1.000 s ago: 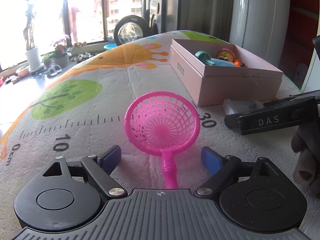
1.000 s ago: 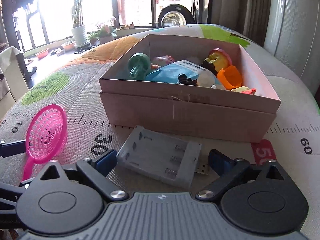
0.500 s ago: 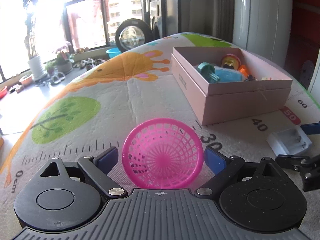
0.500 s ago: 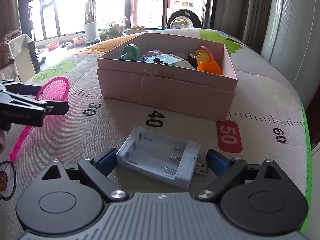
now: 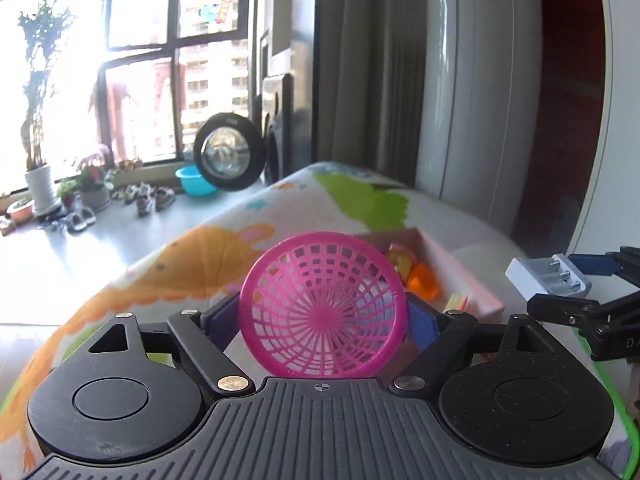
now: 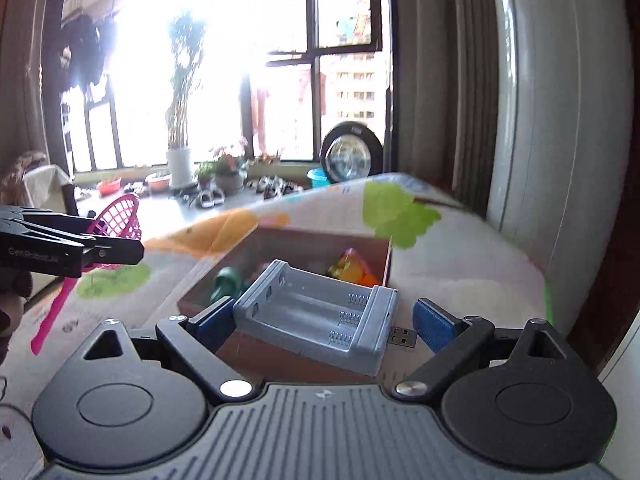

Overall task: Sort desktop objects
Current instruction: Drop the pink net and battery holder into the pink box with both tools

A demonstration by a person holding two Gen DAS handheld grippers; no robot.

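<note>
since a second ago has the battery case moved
Yes: the battery case, lying on the mat before, is now lifted in the right claw and sits over the box.

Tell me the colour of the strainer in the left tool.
Bright pink strainer, seen best in the left wrist view.

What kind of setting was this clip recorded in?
Most likely a home living room: a children's play mat, potted plants by a tall window, and a box of toys under both loaded grippers.

surface: cartoon-print mat (image 6: pixel 460 248) | on it: open pink box (image 6: pixel 280 240) of toys
</note>
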